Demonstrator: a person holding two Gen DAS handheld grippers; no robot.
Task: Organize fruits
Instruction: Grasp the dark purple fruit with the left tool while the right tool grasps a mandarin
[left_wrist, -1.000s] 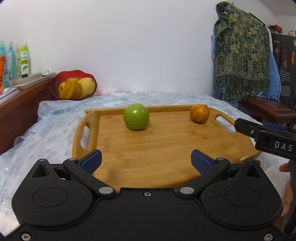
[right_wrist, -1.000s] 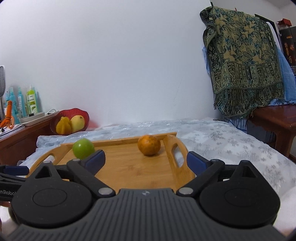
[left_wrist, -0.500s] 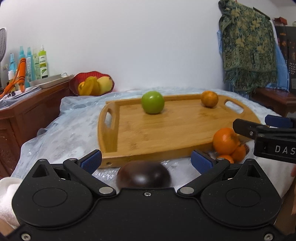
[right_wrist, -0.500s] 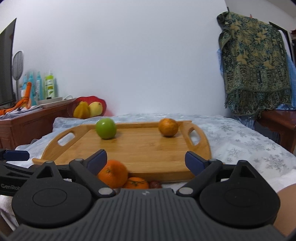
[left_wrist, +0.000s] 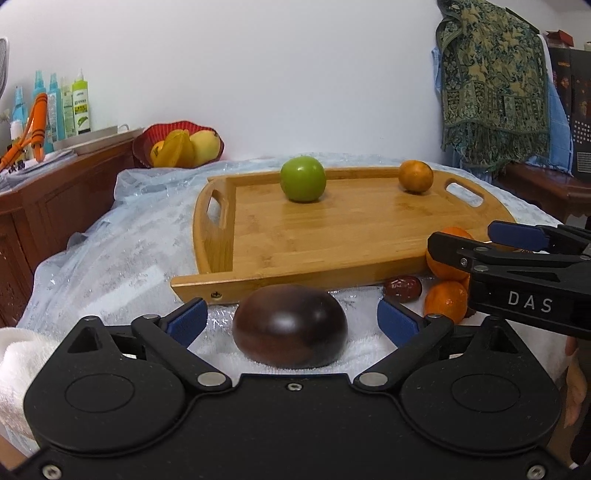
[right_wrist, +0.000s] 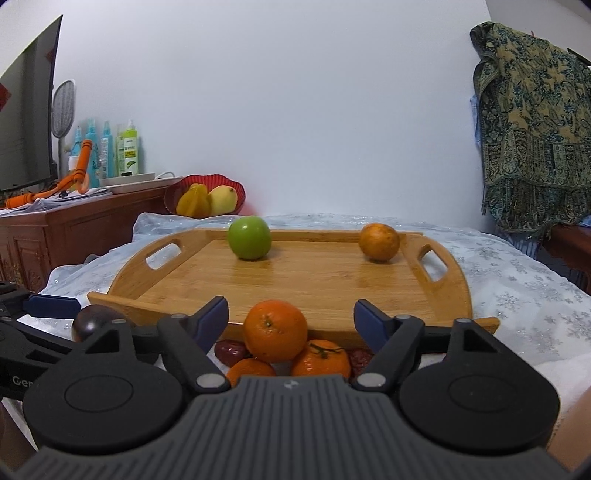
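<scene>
Your wooden tray (right_wrist: 317, 273) holds a green apple (right_wrist: 249, 237) and an orange (right_wrist: 379, 242). Your left tongs (left_wrist: 291, 319) and right tongs (right_wrist: 291, 319), both just closing, grip nothing.

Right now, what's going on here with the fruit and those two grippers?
A person is sorting fruit onto a wooden tray, which already holds a green apple and an orange. The left gripper straddles a dark round fruit, its jaws just closing but not touching. The right gripper is closing around the top orange of a pile, also not gripped yet.
</scene>
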